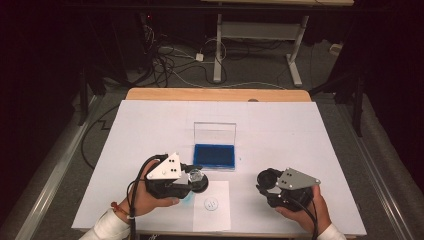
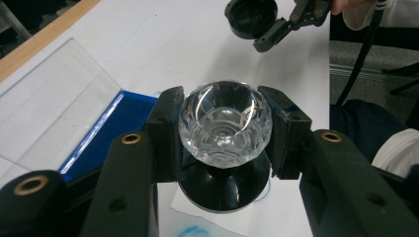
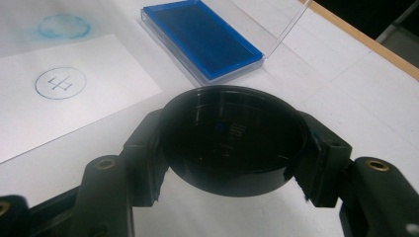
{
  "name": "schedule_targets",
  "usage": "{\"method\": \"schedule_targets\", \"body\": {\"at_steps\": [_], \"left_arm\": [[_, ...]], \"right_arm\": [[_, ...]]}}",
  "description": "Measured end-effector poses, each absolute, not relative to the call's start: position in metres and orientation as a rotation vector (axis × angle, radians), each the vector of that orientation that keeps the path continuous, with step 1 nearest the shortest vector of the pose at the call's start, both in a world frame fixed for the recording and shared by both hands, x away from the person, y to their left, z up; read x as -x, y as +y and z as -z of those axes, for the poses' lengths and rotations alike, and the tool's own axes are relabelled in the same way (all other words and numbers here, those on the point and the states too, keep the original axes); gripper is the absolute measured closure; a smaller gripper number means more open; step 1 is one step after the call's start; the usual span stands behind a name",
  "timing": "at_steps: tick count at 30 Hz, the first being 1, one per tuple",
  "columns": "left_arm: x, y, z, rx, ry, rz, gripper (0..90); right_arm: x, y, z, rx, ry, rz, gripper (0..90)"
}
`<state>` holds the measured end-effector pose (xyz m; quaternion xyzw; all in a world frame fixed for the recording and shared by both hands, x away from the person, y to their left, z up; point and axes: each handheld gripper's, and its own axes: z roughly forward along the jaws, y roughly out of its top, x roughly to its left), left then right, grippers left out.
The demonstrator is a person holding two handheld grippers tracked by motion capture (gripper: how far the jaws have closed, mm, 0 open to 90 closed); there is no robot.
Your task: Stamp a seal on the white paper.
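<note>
While the stamp [image 2: 225, 133] with its clear faceted knob sits clamped in the left gripper [image 1: 192, 176] at the table's 7 o'clock, one blue print [image 3: 61, 83] already marks the paper slip [image 1: 212, 212]. Its black cap [image 3: 232, 140] is pinched in the right gripper [image 1: 264, 182] at 4 o'clock; capping looks left, with the ink pad [image 1: 215, 155] open at centre.

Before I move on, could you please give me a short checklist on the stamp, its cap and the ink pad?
1. Left hand-held gripper shut on the crystal-handled stamp: ok.
2. Right hand-held gripper shut on the black cap: ok.
3. Ink pad case has its clear lid up: ok.
4. White sheet bears a round blue print: ok.
5. Stamp face freshly inked: cannot tell, it faces down.
6. Blue smudge on the table cover beside the sheet: not ok.
</note>
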<state>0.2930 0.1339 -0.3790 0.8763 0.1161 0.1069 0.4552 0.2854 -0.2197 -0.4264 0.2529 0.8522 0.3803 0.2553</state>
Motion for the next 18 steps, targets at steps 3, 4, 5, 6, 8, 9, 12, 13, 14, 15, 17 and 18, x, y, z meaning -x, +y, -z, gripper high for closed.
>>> {"method": "schedule_targets", "body": {"at_steps": [3,4,5,6,8,9,12,13,14,15,17,18], "left_arm": [[-0.289,0.128,0.384,-2.175,0.27,-0.262,54.1],[-0.288,0.125,0.386,-2.182,0.264,-0.252,54.1],[-0.287,0.123,0.389,-2.191,0.255,-0.258,54.1],[-0.286,0.121,0.391,-2.192,0.258,-0.252,54.1],[-0.286,0.118,0.397,-2.205,0.249,-0.234,54.1],[-0.285,0.116,0.4,-2.212,0.248,-0.231,54.1],[-0.284,0.109,0.411,-2.231,0.245,-0.206,54.1],[-0.284,0.107,0.415,-2.246,0.239,-0.197,54.1],[-0.285,0.105,0.418,-2.253,0.239,-0.18,54.1],[-0.286,0.104,0.422,-2.257,0.245,-0.181,54.1],[-0.287,0.102,0.426,-2.274,0.243,-0.172,54.1],[-0.287,0.101,0.428,-2.273,0.248,-0.17,54.1]], "right_arm": [[-0.285,-0.219,0.427,-0.689,2.315,-1.031,38.5],[-0.285,-0.219,0.427,-0.689,2.315,-1.03,38.5],[-0.285,-0.219,0.427,-0.688,2.315,-1.031,38.5],[-0.285,-0.219,0.427,-0.689,2.315,-1.032,38.5],[-0.285,-0.219,0.427,-0.689,2.315,-1.03,38.5],[-0.285,-0.219,0.427,-0.689,2.315,-1.032,38.5],[-0.285,-0.219,0.427,-0.683,2.317,-1.031,38.5],[-0.285,-0.219,0.427,-0.684,2.319,-1.03,38.5],[-0.285,-0.219,0.428,-0.684,2.321,-1.028,38.5],[-0.285,-0.218,0.428,-0.686,2.321,-1.027,38.5],[-0.285,-0.218,0.428,-0.686,2.324,-1.024,38.5],[-0.285,-0.218,0.428,-0.684,2.324,-1.023,38.5]]}}
